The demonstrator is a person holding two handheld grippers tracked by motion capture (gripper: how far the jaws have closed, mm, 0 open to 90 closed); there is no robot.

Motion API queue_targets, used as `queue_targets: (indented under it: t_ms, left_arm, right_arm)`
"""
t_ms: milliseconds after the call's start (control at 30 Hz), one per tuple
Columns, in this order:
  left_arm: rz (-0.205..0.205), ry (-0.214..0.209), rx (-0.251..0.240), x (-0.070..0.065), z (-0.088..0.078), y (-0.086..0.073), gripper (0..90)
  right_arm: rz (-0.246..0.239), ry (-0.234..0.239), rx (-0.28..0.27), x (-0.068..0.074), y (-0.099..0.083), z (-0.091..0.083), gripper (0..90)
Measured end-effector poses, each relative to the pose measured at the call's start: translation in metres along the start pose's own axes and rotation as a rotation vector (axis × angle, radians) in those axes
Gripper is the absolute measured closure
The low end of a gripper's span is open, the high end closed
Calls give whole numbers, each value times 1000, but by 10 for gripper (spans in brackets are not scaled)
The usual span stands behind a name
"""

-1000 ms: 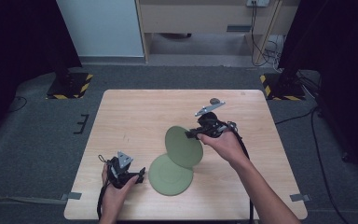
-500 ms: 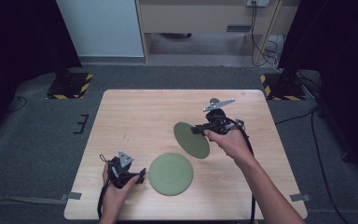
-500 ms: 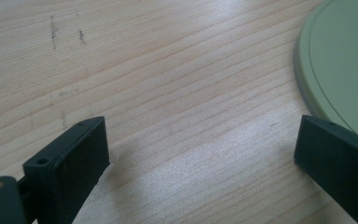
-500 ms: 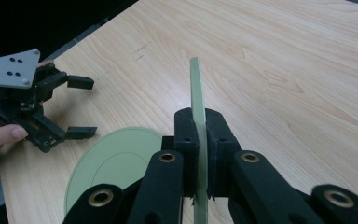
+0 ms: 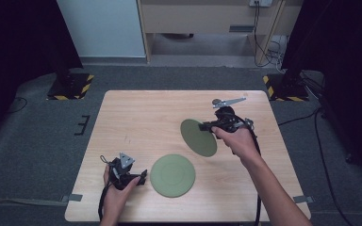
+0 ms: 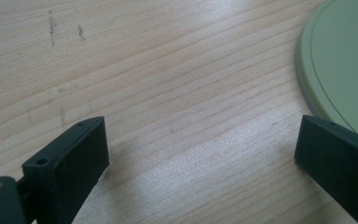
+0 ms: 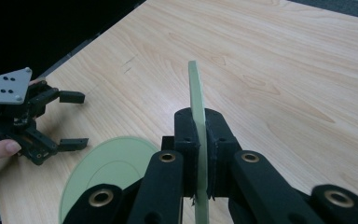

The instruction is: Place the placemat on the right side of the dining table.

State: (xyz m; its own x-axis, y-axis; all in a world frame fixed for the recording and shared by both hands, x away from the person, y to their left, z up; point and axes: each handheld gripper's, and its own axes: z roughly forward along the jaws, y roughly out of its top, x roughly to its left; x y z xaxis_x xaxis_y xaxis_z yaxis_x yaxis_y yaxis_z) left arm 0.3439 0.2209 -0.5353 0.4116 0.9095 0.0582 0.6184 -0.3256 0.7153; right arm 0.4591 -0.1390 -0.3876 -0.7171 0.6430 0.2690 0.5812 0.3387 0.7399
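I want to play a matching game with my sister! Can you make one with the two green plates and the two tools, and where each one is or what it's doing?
Things:
1. lifted green plate
2. flat green plate
3. left tool
4. right tool

States:
A. jaws wide open, nothing between them
B. lying on the table
C. held on edge, up in the air
D. jaws shut on a plate's rim

Pairs: 1-C, 2-B, 3-A, 4-D
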Motion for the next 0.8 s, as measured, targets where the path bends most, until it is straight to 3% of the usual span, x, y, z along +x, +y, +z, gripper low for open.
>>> queue_targets:
  t_ms: [800]
  left_arm:
    - [-7, -13, 4, 2, 1, 0, 20]
  right_arm:
    - [69, -104, -42, -24, 13, -17, 859]
